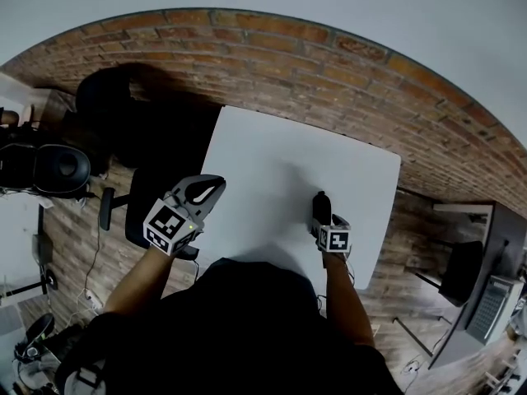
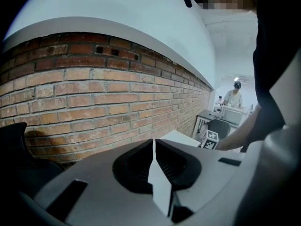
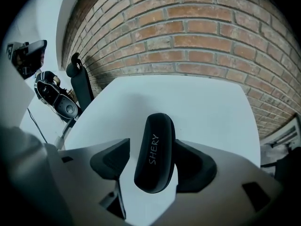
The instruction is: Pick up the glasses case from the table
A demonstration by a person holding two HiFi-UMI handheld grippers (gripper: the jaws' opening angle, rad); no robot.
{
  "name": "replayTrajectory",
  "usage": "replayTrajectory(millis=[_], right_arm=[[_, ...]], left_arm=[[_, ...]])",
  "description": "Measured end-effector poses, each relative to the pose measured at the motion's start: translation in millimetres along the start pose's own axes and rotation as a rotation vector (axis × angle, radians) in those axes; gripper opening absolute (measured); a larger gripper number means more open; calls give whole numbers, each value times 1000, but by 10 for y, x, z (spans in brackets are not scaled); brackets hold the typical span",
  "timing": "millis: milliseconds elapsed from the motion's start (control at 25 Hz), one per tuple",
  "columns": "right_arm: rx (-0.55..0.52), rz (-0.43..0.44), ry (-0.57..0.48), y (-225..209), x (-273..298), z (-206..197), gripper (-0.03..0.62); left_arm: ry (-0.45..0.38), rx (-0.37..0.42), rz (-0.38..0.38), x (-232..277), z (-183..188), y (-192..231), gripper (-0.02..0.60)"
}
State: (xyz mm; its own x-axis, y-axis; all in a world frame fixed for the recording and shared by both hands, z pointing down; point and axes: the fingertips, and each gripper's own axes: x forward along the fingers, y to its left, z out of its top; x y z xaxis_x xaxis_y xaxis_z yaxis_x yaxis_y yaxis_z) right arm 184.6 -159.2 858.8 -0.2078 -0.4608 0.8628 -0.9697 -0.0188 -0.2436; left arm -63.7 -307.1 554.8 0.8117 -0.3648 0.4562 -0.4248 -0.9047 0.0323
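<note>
A black oblong glasses case (image 3: 155, 152) with pale lettering lies on the white table (image 3: 197, 102), lengthwise between the jaws of my right gripper (image 3: 151, 147). The left pad stands clear of the case with table showing in the gap; the right pad sits close against its side. In the head view the case (image 1: 321, 206) lies just beyond the right gripper (image 1: 323, 219), near the table's (image 1: 272, 155) front right. My left gripper (image 1: 216, 189) hovers at the table's left edge. Its jaws (image 2: 154, 147) meet with nothing between them.
A black office chair (image 1: 136, 212) stands left of the table, below my left gripper. Dark equipment (image 1: 49, 167) sits further left. A desk with a keyboard (image 1: 487, 303) is at the far right. Brick wall (image 2: 94, 88) runs behind the table. A person (image 2: 233, 95) stands far off.
</note>
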Motion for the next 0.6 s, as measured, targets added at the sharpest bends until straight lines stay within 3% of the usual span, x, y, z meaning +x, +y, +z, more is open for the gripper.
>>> replayTrajectory(millis=[600], right_arm=[[11,-52,67,-123,368,-196,324]], left_arm=[[37,-13,2,-32,-152,110,25]])
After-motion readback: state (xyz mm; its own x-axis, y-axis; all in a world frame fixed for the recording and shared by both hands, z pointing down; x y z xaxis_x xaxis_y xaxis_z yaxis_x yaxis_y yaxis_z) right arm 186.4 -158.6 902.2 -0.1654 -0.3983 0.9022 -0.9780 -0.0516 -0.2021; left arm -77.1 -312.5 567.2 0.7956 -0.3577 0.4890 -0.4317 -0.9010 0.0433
